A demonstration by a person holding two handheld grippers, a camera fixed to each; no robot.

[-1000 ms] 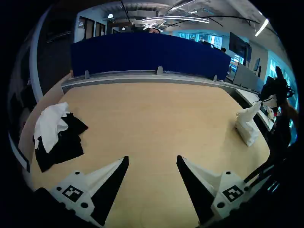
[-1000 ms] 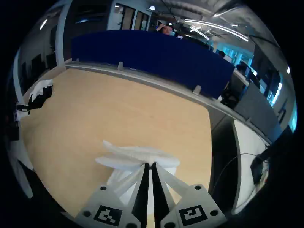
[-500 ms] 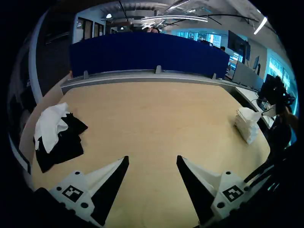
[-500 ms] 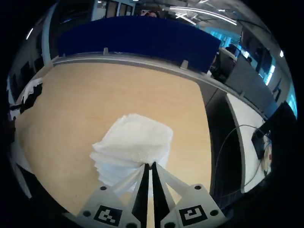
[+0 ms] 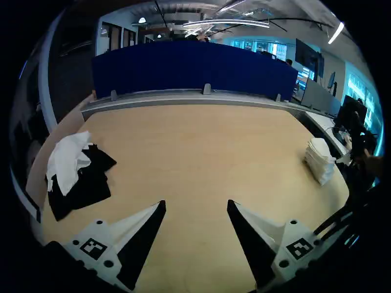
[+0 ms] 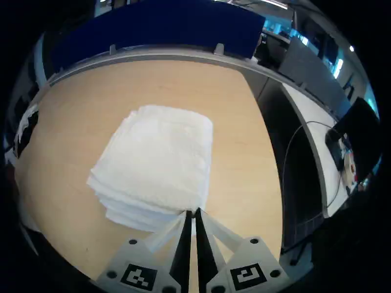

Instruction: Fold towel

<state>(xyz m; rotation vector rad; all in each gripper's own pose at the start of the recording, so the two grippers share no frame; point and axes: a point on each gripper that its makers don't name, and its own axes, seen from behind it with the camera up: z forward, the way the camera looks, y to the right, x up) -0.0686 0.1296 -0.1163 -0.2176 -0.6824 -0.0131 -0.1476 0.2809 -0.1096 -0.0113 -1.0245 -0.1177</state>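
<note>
Right gripper view: the folded white towel (image 6: pixel 161 156) lay flat as a squared, layered stack on the table (image 6: pixel 234 146), towards its right edge. The right gripper (image 6: pixel 194 212) had its jaws together, pinching the stack's near corner. One second before, the same towel hung bunched and raised from these jaws; half a second before, it was coming down, partly spread. It had since settled onto the wood with its layers aligned. Left gripper view: the left gripper (image 5: pixel 195 202) had kept its place over the bare middle of the table, jaws wide apart and holding nothing, with the towel well off to its right. A heap of black and white cloths (image 5: pixel 73 176) lay at the far left edge, apart from the towel, before a blue partition (image 5: pixel 195 68). Judged from the stack's tidy form, the folding looked complete and the towel set down. What probably remained was to release the corner without dragging the top layers askew.
</note>
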